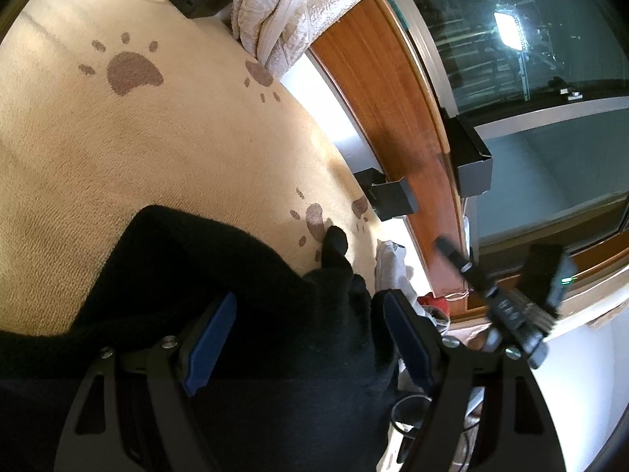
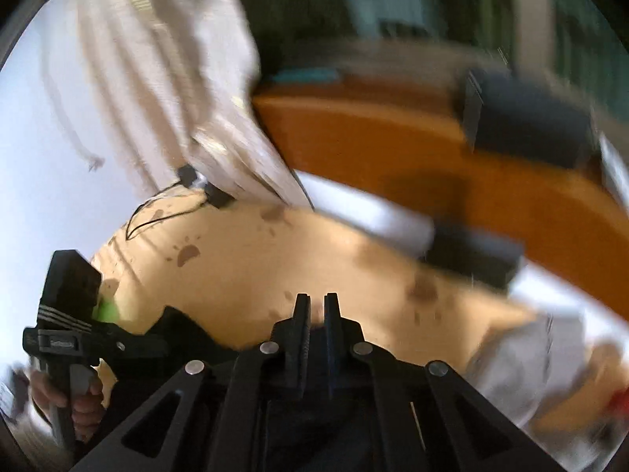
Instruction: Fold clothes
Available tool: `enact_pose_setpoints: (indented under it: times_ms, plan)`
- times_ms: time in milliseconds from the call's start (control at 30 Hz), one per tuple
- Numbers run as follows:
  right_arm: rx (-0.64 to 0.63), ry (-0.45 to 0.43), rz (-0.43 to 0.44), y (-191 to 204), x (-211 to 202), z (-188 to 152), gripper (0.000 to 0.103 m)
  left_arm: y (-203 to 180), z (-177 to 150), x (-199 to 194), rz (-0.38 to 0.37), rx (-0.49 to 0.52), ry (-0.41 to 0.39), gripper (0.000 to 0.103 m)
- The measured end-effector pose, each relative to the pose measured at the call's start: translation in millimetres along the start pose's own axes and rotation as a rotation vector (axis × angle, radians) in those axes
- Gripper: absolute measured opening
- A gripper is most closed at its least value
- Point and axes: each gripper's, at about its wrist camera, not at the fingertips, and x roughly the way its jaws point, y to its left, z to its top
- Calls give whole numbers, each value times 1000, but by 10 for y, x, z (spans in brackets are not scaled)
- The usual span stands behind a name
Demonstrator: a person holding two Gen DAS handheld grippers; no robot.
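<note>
**A:** My right gripper (image 2: 316, 306) has its jaws nearly together. Dark cloth shows just behind the tips, though blur hides whether it's pinched.

**B:** And the left?

**A:** Left gripper (image 1: 308, 338) spread wide, blue pads either side of the soft black knitted garment (image 1: 196, 267), not pressing it; I'd say waiting.

**B:** Where's the garment?

**A:** Across the beige paw-print blanket (image 1: 137, 149), at six o'clock. Cream curtain (image 1: 283, 4) hangs at twelve.
</note>
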Motion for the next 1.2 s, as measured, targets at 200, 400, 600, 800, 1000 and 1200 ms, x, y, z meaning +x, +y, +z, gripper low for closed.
enact_pose_setpoints:
  times_ms: [200,400,600,800,1000,1200]
  plan:
    - [282,114,93,-630,73,-500,73,-143,-10,-86,-65,23,12,81]
    - [335,137,180,-742,-36,-653,73,-691,202,-194,-56,151,-23,90]
    - [286,223,175,-512,241,-670,73,-972,529,457,-18,222,137,103]
    - [292,251,174,-507,463,-655,73,-796,615,1309,95,201,319,103]
    - [303,246,165,-614,526,-672,73,-829,525,1670,92,242,383,103]
    - [247,222,147,-607,524,-664,56,-962,513,1776,137,328,393,102]
